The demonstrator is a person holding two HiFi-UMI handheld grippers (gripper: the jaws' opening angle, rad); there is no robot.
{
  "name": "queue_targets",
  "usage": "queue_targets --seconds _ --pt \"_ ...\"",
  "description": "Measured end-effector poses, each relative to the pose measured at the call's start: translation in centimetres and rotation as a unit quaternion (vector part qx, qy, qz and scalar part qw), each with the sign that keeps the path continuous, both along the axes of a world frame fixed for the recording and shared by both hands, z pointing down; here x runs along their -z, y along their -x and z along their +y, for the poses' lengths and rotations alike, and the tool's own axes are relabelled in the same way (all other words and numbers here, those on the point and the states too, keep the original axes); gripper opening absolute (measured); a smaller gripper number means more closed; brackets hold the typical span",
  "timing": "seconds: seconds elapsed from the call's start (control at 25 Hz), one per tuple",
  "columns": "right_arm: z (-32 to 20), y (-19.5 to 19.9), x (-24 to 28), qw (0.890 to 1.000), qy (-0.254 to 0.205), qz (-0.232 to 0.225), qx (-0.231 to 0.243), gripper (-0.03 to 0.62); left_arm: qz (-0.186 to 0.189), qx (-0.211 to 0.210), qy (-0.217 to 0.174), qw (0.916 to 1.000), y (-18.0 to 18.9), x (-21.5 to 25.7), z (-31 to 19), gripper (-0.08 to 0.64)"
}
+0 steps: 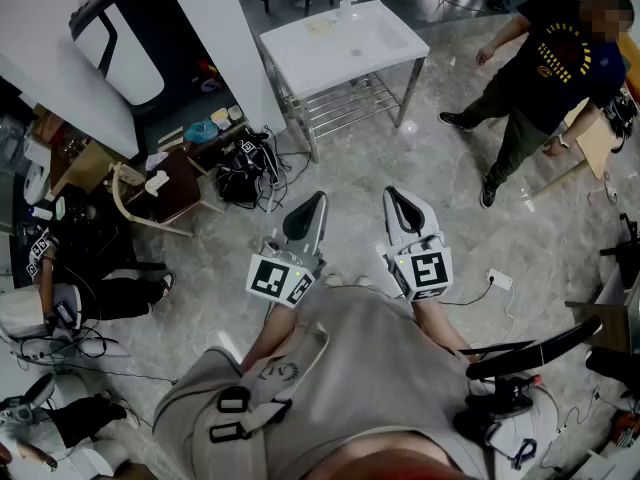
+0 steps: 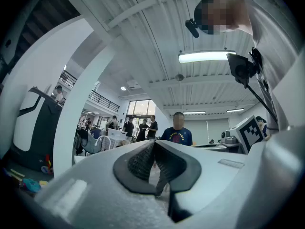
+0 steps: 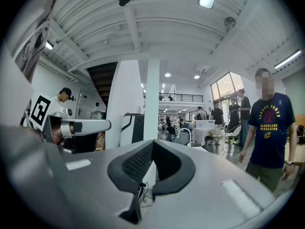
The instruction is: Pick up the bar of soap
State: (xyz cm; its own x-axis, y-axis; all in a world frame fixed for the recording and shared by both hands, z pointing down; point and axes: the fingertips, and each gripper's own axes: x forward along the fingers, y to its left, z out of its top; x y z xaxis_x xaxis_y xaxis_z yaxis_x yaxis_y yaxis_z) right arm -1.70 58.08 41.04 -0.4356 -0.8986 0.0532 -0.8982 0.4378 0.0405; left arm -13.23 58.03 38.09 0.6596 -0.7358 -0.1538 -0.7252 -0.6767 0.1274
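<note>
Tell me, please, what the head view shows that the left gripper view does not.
Only the head view: a tangle of cables on the floor and a wooden chair beside it. Only the left gripper view: a ceiling light, a group of people by the far windows, and a close look at shut jaws with nothing between them. Both: the left claw and a person in a dark T-shirt.

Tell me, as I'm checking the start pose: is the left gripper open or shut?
Shut: the left gripper has its black pads meeting at their tips, with nothing between them.
</note>
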Motion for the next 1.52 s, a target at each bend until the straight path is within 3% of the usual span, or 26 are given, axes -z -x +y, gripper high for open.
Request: queue_targets --seconds 0.56,0.72,0.92,1.16,1.52 --pt "1.8 -1.9 -0.1 1.0 0.004 -0.006 0.015 0.0 -0.014 0.015 0.003 0.9998 -2.1 -0.3 2.5 -0.006" --pt "1.4 -3.2 -1.4 0.999 0.024 -0.017 0.03 0.002 -0.015 0.028 0.002 0.9995 -3.3 -0.6 2.8 -0.006" --pt "1.4 -4.4 -2.5 0.999 0.025 -0.001 0.032 0.032 -0.011 0.042 0.0 0.9991 -4.1 -1.1 3.7 -0.007" --pt "0.9 -5.4 -3.7 0.999 0.042 -0.023 0.027 0.02 -0.015 0.048 0.014 0.9986 -4.8 -2.4 3.5 -0.006" --pt "-1.2 -6.0 -3.7 0.999 0.04 -0.024 0.027 0.006 -0.012 0.046 0.003 0.9989 -5.7 -2.0 1.3 -0.006"
